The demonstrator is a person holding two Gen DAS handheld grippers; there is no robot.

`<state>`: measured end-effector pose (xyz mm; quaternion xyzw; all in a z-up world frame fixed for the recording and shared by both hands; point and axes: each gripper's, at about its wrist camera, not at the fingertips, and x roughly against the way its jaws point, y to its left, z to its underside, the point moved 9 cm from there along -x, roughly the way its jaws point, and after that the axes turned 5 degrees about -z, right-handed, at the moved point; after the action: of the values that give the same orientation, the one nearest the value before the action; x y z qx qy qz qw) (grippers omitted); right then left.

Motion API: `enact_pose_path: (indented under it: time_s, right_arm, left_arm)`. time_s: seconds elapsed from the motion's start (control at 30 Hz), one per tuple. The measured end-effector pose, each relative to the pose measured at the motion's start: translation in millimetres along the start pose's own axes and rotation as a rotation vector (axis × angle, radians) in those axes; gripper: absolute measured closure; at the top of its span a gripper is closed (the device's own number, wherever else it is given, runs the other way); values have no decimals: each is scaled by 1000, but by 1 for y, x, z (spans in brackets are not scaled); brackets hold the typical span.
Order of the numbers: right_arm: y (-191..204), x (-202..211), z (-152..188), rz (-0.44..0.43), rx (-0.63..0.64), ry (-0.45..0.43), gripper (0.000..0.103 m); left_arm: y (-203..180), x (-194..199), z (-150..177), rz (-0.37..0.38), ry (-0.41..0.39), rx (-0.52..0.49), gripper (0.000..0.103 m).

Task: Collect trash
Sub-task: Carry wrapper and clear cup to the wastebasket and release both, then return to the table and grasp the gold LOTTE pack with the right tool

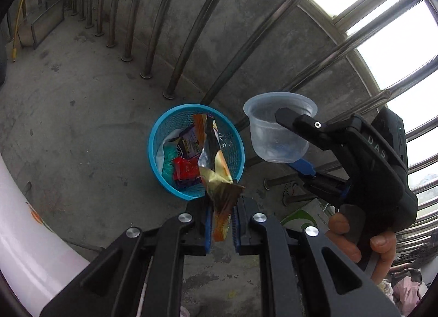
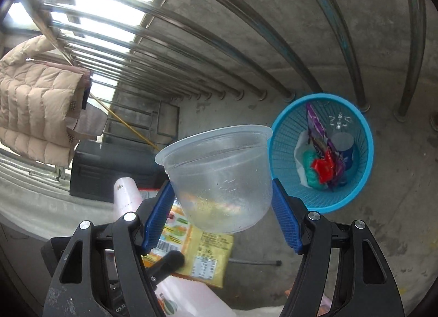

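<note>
Left gripper [image 1: 221, 224]: fingers pinching a crumpled yellow-orange snack wrapper [image 1: 219, 183] above a blue mesh basket [image 1: 164, 180] on the concrete floor [image 1: 82, 131]. Right gripper [image 2: 220, 204], body lettered "DAS": fingers clamped on a clear plastic cup [image 2: 219, 174] beside the basket. Wrapper print unreadable.

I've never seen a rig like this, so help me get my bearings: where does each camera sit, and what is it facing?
Left wrist: sits on the left gripper, looking down at the blue basket; a snack wrapper is pinched in its jaws, and the hand with the right gripper shows.
Right wrist: sits on the right gripper, whose jaws clasp a clear plastic cup.
Shared: basket, cup, wrapper, railing.
</note>
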<state>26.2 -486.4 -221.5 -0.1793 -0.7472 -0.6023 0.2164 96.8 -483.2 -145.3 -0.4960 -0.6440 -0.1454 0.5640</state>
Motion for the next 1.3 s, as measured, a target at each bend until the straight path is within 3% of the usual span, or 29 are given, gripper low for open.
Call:
enact_pose_path:
  time_s: [0.07,0.1,0.13,0.2,0.5,0.77,0.87,1.07,1.3]
  right_arm:
    - [-18,-20,-9,36,-11,35,33]
    - [-31,-30,-12,70,-31,43,30]
    - [-44,-39,-13,102,-42,58,30]
    - [-67,-45,-9,168,-78,76,30]
    - [-80,-18,0,141,-113,23,30]
    - [-14,8,1,71,34,-35,30]
    - [21,10,12,18,119,-28,30]
    - [87,-5,61,-80,273,86,30]
    - [156,-14,137,-169,480,235,30]
  left_arm:
    - [-1,-31,-3,-17,58,-13,83]
    - [2,-46,-4,-41,89,-5,66]
    - [9,-57,-4,-68,111,11,59]
    - [17,-67,-5,-99,121,43,59]
    - [30,-27,-4,-99,16,77,57]
    - [27,63,12,-117,-155,46,50]
    - [37,108,30,-167,-238,62,48]
    - [61,196,78,-250,-429,100,48]
    - [106,275,174,-364,-559,157,46]
